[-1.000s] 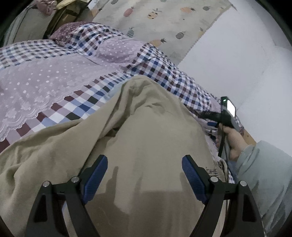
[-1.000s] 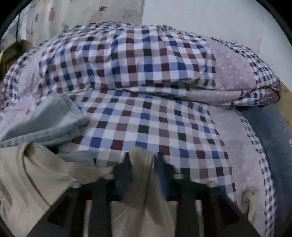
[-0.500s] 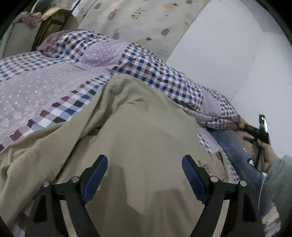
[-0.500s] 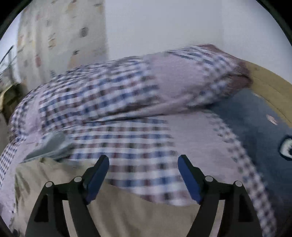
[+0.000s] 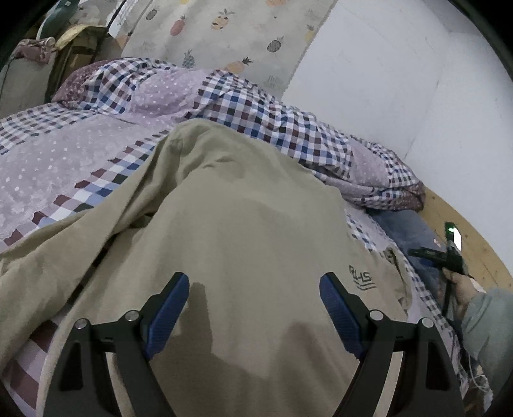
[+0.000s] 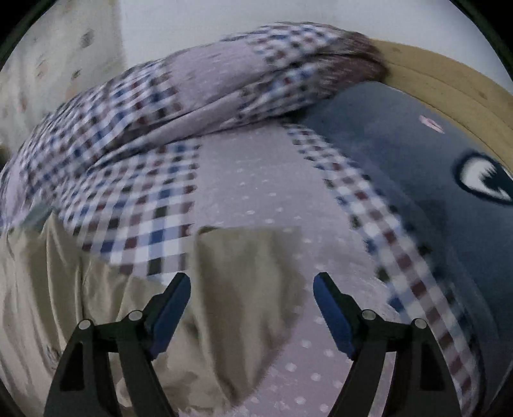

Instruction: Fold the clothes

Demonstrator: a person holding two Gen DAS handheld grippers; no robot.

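A bed (image 5: pixel 48 166) fills most of the room, covered with a lilac dotted sheet edged in blue, maroon and white checks. A rolled quilt (image 5: pixel 288 134) in the same pattern lies along the far side against a plain white wall (image 5: pixel 400 80). A pale curtain (image 5: pixel 224 29) printed with pineapples hangs beside the wall. A dark blue cushion (image 6: pixel 433 166) with a white eye design lies by the wooden bed frame (image 6: pixel 449 86). Bags and clutter (image 5: pixel 70 48) stand in the far left corner. The light is dim and cool.
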